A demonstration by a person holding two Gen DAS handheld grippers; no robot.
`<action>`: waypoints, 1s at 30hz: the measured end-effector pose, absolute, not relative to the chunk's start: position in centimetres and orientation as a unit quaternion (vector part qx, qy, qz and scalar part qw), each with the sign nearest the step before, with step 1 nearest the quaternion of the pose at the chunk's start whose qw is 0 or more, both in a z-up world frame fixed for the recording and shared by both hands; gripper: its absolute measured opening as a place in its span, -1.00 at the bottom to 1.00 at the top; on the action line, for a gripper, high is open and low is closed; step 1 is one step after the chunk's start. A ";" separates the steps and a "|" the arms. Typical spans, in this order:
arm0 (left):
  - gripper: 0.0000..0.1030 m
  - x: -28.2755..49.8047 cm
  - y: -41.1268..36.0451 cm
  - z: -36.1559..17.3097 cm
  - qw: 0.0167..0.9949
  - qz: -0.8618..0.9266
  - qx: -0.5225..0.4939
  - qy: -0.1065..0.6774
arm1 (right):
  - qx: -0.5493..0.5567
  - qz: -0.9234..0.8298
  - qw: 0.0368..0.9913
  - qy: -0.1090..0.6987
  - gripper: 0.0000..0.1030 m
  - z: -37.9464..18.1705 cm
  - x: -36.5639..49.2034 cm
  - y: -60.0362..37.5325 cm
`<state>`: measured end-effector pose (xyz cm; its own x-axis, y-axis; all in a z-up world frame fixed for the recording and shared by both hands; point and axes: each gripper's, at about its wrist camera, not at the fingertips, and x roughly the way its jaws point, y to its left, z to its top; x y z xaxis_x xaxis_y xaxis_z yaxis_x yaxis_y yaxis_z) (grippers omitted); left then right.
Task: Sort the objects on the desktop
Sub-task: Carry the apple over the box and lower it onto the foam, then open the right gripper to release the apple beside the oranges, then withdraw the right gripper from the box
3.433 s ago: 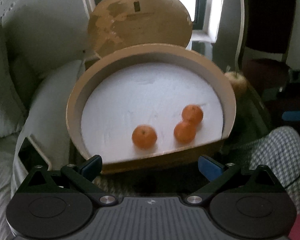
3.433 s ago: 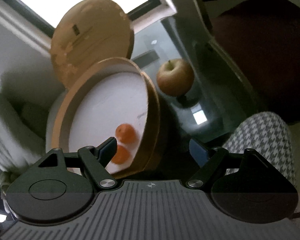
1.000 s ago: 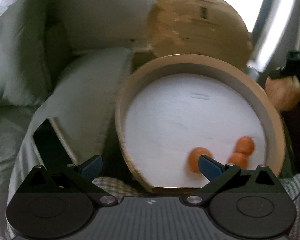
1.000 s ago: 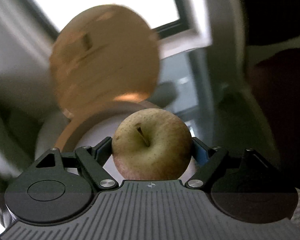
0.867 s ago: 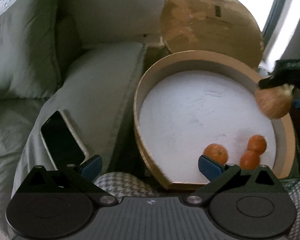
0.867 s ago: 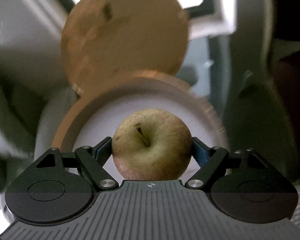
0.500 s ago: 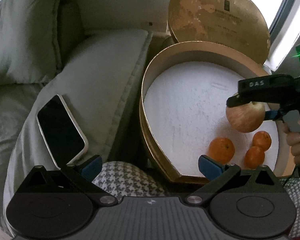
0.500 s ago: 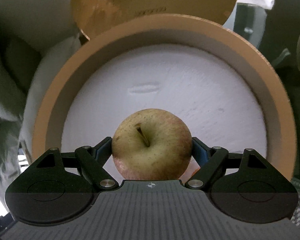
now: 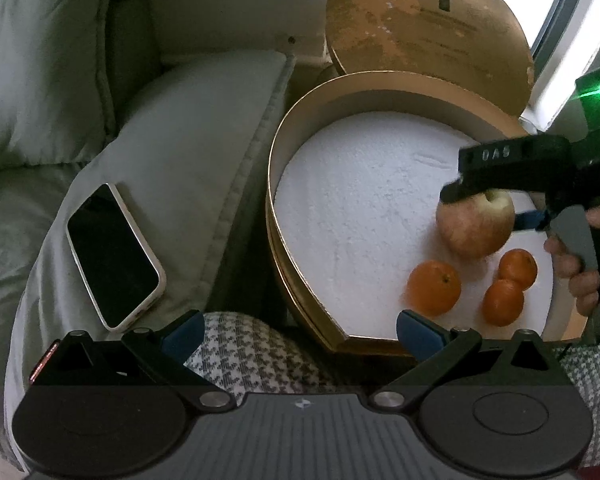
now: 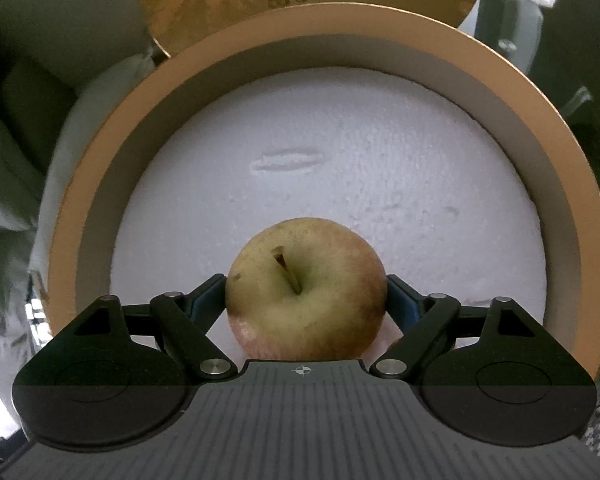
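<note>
A home living room: pale sofa cushions fill the left of the left-wrist frame with a phone lying on one (screen dark), and a bright window shows at upper right.

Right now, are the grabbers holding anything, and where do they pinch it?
The right gripper pinches the apple by its two sides. The left gripper holds nothing.

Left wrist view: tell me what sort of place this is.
Probably a living room at home, not a lab. A cushion with a phone on it lies beside the round box, whose lid leans by a bright window.
</note>
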<state>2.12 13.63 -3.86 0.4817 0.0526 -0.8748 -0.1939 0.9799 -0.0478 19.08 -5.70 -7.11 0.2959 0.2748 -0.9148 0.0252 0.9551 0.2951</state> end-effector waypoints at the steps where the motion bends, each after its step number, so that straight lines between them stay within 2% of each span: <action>1: 0.99 2.0 13.5 -3.7 0.858 0.072 -0.068 0.503 | 0.133 0.079 0.798 0.582 0.75 -6.7 18.9 -5.8; 7: 0.99 0.9 12.2 -2.9 0.863 0.066 -0.055 0.498 | 0.135 0.095 0.821 0.546 0.77 -2.6 17.6 -7.0; 16: 0.99 -1.0 9.1 -2.3 0.863 0.049 -0.022 0.502 | 0.157 0.089 0.826 0.535 0.78 0.6 10.2 -11.3; 23: 0.99 -2.1 6.3 -1.0 0.872 0.034 0.015 0.489 | 0.175 0.084 0.802 0.564 0.78 -0.7 4.6 -14.3; 30: 0.99 -3.1 4.2 -0.3 0.872 0.030 0.045 0.486 | 0.207 0.090 0.801 0.554 0.78 -0.5 0.6 -16.1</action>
